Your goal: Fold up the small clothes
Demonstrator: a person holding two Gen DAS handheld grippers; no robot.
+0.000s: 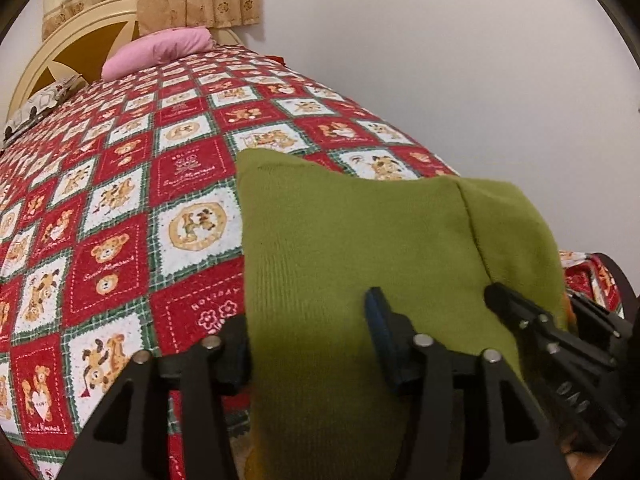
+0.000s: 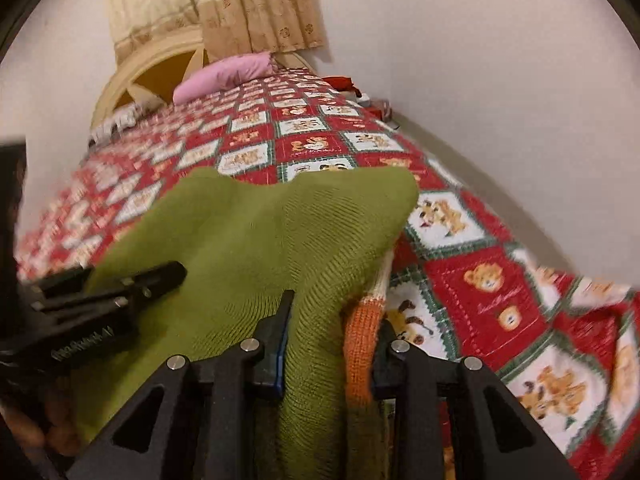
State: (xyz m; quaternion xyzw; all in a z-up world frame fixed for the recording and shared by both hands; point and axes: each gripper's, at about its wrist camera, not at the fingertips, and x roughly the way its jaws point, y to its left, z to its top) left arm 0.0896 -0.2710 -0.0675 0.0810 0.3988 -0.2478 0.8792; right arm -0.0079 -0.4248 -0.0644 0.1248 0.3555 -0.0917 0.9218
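Note:
A green knitted garment [image 1: 360, 248] with an orange and cream striped part [image 2: 360, 344] lies at the near edge of the bed. In the left wrist view my left gripper [image 1: 308, 336] has its jaws apart with the green fabric running between the fingers [image 1: 380, 332]. In the right wrist view my right gripper [image 2: 332, 332] has its jaws apart around a bunched ridge of green and orange fabric. Each gripper shows in the other's view, the right gripper [image 1: 560, 340] at the garment's right side, the left gripper [image 2: 100, 300] at its left side.
The bed is covered by a red, white and green teddy-bear quilt [image 1: 120, 208]. A pink pillow [image 1: 160, 52] and a patterned pillow [image 1: 40, 108] lie by the cream headboard [image 1: 68, 40]. A white wall [image 1: 460, 60] runs along the right; curtains hang behind.

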